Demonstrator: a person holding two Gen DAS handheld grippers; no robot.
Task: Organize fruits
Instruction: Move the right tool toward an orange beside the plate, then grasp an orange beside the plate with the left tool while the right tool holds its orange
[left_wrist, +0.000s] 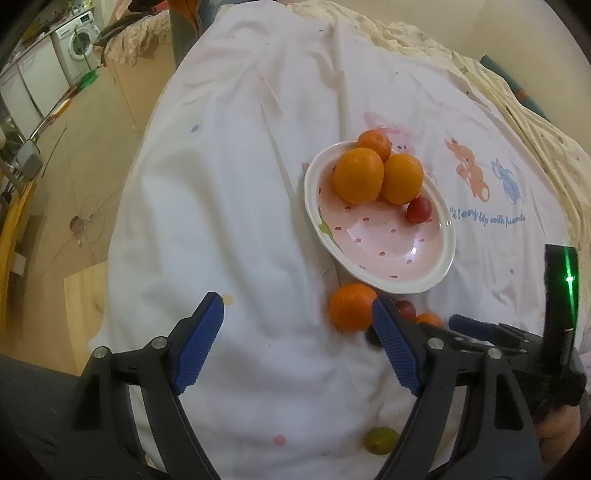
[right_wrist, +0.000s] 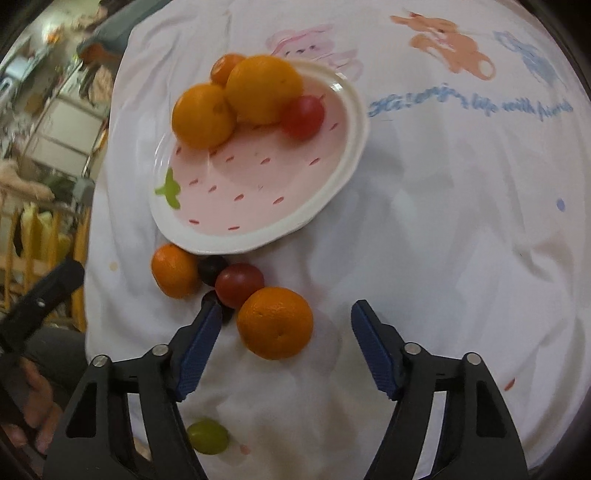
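Note:
A pink strawberry-pattern plate (left_wrist: 384, 236) (right_wrist: 258, 184) lies on the white cloth and holds three oranges (left_wrist: 357, 175) (right_wrist: 263, 88) and a red tomato (left_wrist: 418, 209) (right_wrist: 303, 116). In front of the plate lie a small orange (left_wrist: 351, 306) (right_wrist: 173, 271), a red tomato (right_wrist: 239, 284), two dark grapes (right_wrist: 211, 268) and a larger orange (right_wrist: 275, 323). A green grape (left_wrist: 381, 439) (right_wrist: 207, 436) lies nearest. My left gripper (left_wrist: 297, 339) is open and empty. My right gripper (right_wrist: 286, 345) is open, with the larger orange just ahead between its fingertips.
The white cloth (left_wrist: 229, 206) with cartoon animal prints covers a soft surface that drops off at the left to a wooden floor (left_wrist: 74, 192). A washing machine (left_wrist: 79, 40) stands far left. The right gripper's body (left_wrist: 517, 343) shows at lower right.

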